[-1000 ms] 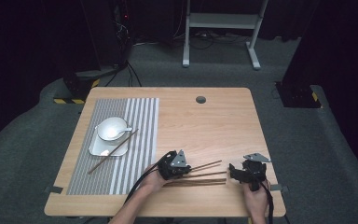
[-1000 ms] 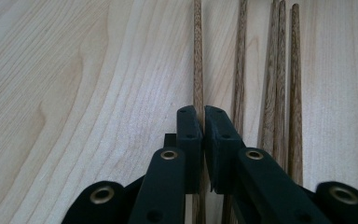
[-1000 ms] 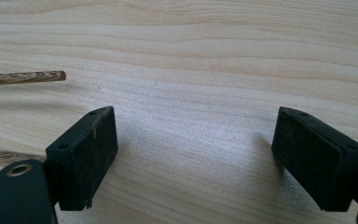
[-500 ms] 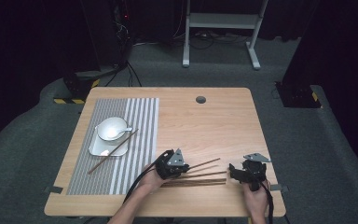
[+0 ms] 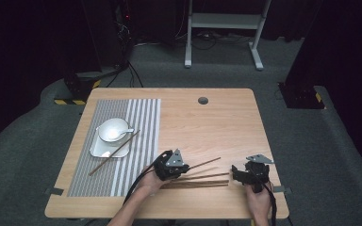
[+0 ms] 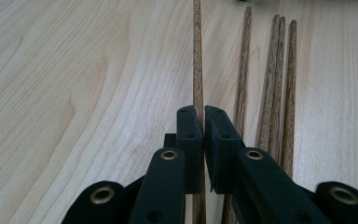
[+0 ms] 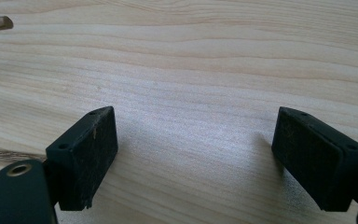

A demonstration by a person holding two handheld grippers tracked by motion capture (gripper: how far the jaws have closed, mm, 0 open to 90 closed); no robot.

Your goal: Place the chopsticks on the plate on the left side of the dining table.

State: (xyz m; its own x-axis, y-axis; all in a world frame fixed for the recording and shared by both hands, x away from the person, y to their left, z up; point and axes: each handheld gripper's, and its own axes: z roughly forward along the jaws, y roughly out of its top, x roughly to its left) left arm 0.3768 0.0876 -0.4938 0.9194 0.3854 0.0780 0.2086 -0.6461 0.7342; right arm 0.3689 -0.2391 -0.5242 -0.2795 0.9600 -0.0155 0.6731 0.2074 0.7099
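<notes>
My left gripper (image 6: 201, 112) is shut on a brown wooden chopstick (image 6: 197, 56), pinched near one end. In the high view the left gripper (image 5: 184, 167) sits at the table's front middle, and the held chopstick (image 5: 207, 163) angles away to the right, its far end raised. Three more chopsticks (image 6: 275, 79) lie side by side on the wood just right of the jaws, and they show as a bundle of chopsticks (image 5: 202, 181) in the high view. My right gripper (image 5: 236, 173) rests at the front right, past the bundle's far ends. Its jaws (image 7: 196, 130) stand wide open over bare wood.
A striped placemat (image 5: 141, 122) covers the table's left part. On it stands a white plate (image 5: 96, 149) with a white bowl (image 5: 112, 128) and spoon, and one chopstick (image 5: 104, 160) leans across them. A round cable hole (image 5: 202, 100) lies near the far edge.
The left gripper and its chopstick have edged slightly to the left. The right gripper has kept still.
</notes>
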